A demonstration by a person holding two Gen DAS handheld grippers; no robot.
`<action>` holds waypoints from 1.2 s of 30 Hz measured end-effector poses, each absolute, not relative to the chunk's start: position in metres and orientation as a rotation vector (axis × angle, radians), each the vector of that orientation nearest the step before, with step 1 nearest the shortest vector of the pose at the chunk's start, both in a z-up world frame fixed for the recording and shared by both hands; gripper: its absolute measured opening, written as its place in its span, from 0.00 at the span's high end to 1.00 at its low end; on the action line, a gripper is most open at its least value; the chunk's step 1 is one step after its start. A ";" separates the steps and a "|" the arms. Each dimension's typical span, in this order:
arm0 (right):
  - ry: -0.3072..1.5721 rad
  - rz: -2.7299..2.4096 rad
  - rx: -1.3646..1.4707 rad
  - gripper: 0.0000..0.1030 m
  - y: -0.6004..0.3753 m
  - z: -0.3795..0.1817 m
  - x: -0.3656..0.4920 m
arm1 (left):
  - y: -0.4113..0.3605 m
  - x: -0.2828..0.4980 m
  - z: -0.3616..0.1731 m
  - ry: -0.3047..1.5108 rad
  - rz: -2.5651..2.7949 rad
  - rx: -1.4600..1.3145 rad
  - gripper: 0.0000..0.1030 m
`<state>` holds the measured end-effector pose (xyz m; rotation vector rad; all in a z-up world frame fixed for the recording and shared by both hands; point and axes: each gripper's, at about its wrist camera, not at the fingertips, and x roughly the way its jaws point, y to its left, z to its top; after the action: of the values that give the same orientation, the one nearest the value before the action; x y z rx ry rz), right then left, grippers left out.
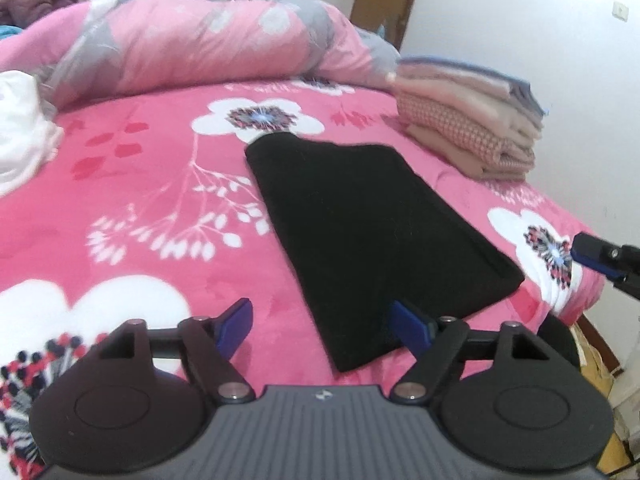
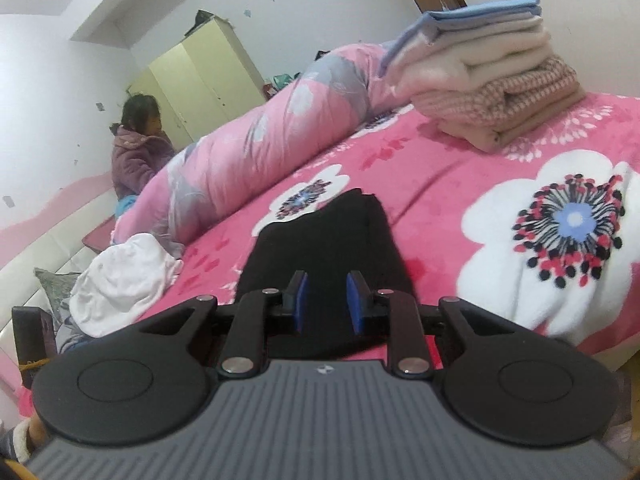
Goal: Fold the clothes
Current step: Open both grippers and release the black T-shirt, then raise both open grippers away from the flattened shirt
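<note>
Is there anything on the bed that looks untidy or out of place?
Mostly tidy. The black garment lies flat and folded, and the stack of folded clothes is neat, though its top blue piece overhangs one side. Only the white garment stands out: it lies crumpled in a heap near the rolled quilt.

The black garment (image 2: 320,236) runs under the right claw (image 2: 327,300), so its near end is hidden in the right wrist view. At three o'clock in the left wrist view the frame edge cuts that claw (image 1: 596,254) off. The white cloth (image 1: 20,128) is cropped at nine o'clock. The folded stack (image 1: 472,128) is blurred.
</note>
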<state>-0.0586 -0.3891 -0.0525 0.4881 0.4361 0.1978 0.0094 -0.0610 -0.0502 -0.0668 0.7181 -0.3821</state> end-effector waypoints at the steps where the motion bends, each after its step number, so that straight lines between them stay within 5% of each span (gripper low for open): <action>1: 0.429 0.200 0.487 0.80 -0.385 -0.050 -0.061 | -0.058 0.005 -0.047 0.707 -0.374 -0.068 0.18; 10: 0.399 0.197 0.458 0.76 -0.351 -0.028 -0.074 | -0.038 -0.024 -0.028 0.631 -0.316 -0.069 0.06; 20: 0.358 0.144 0.289 0.43 -0.306 -0.001 -0.082 | -0.022 -0.040 -0.019 0.618 -0.308 -0.018 0.00; 24: 0.347 0.135 0.243 0.16 -0.296 0.009 -0.082 | -0.021 -0.043 -0.017 0.602 -0.290 -0.037 0.00; 27: 0.342 0.146 0.222 0.06 -0.293 0.016 -0.078 | -0.020 -0.041 -0.018 0.612 -0.282 -0.052 0.00; 36: 0.356 0.097 0.104 0.01 -0.275 0.014 -0.057 | -0.023 -0.021 -0.028 0.653 -0.200 -0.047 0.00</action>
<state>-0.0571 -0.2753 0.0138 0.1043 0.3563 0.0974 -0.0214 -0.0231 -0.0281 -0.0473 0.6533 -0.1999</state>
